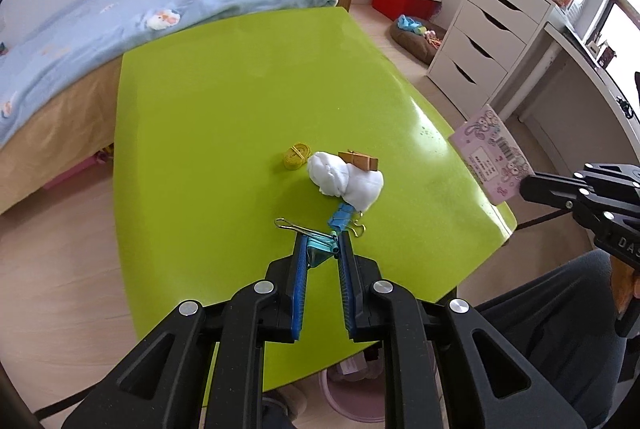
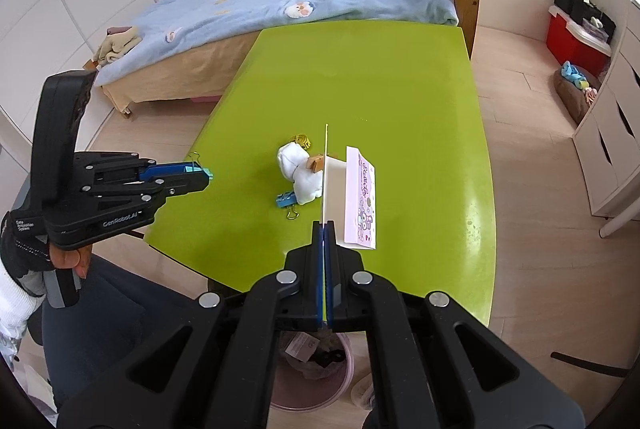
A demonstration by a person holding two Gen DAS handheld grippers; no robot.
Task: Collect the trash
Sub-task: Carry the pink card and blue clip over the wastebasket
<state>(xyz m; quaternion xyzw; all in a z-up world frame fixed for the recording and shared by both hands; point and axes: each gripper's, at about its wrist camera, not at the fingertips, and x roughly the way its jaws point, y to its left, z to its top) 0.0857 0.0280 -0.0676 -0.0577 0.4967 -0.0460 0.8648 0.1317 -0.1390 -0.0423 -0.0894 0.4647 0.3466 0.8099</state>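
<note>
The left gripper (image 1: pixel 322 247) pinches a stiff, light binder clip (image 1: pixel 316 249) by its body, while the right gripper (image 2: pixel 323 229) clamps what is probably a thin card (image 2: pixel 362 197) by its edge.

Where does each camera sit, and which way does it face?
Left wrist: on the left gripper, facing down across the green table toward the bed; its jaws hold a teal binder clip; right gripper at the edge.
Right wrist: on the right gripper, same direction; jaws shut on a folded card; gloved left hand shows.
Shared: table, white tissue wad, blue binder clip.
</note>
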